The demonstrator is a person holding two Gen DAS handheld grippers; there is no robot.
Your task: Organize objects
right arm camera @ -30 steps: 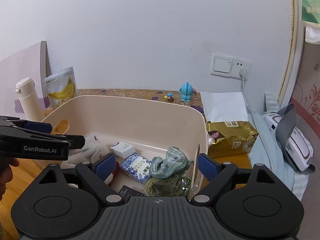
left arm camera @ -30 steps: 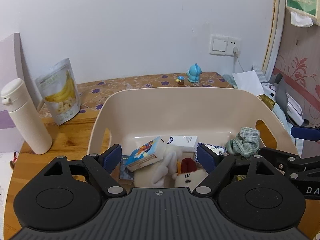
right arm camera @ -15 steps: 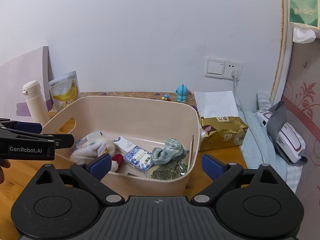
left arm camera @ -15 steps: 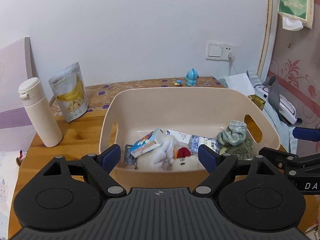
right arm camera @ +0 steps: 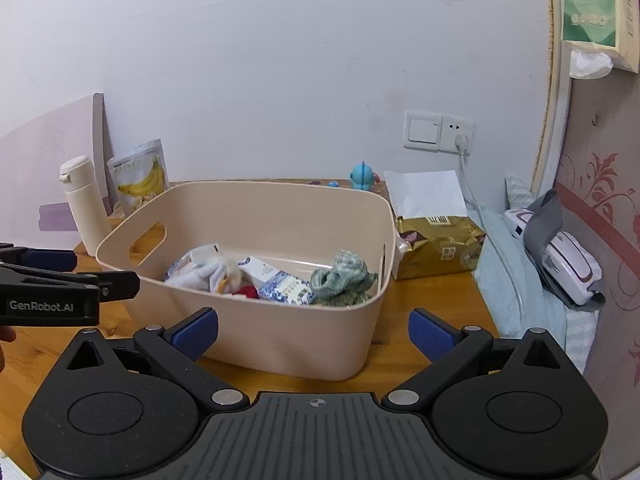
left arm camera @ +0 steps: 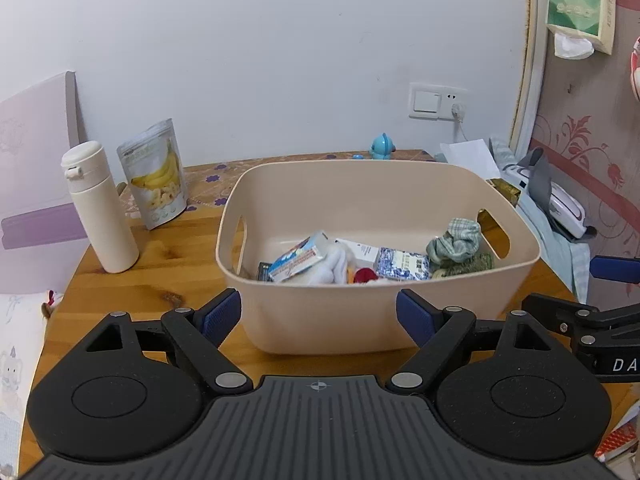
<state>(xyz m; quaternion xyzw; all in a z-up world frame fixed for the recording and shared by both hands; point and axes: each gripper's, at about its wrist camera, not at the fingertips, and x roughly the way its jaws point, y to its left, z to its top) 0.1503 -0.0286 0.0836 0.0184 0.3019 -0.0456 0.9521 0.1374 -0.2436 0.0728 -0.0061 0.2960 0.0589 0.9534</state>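
Note:
A beige plastic bin [left arm camera: 320,320] [right arm camera: 304,344] with cut-out handles stands on the wooden table. Inside lie a small carton [left arm camera: 298,258], a white plush toy [left arm camera: 334,266], a blue-patterned packet [left arm camera: 402,264] [right arm camera: 286,290] and a green checked cloth [left arm camera: 456,240] [right arm camera: 340,276]. My left gripper [left arm camera: 319,314] is open in front of the bin's near wall, nothing between its blue pads. My right gripper [right arm camera: 313,330] is before the bin too; its jaws are opening wide and hold nothing. Each gripper shows at the edge of the other's view.
A white bottle [left arm camera: 98,208] and a banana-chip pouch [left arm camera: 156,174] stand left of the bin. A gold packet [right arm camera: 438,246] with white paper lies to its right, a blue figurine [left arm camera: 383,146] behind. A white device [right arm camera: 560,256] rests on bedding at far right.
Both grippers have drawn back from over the bin, so the whole bin now shows in front of them. The right jaws have spread wider.

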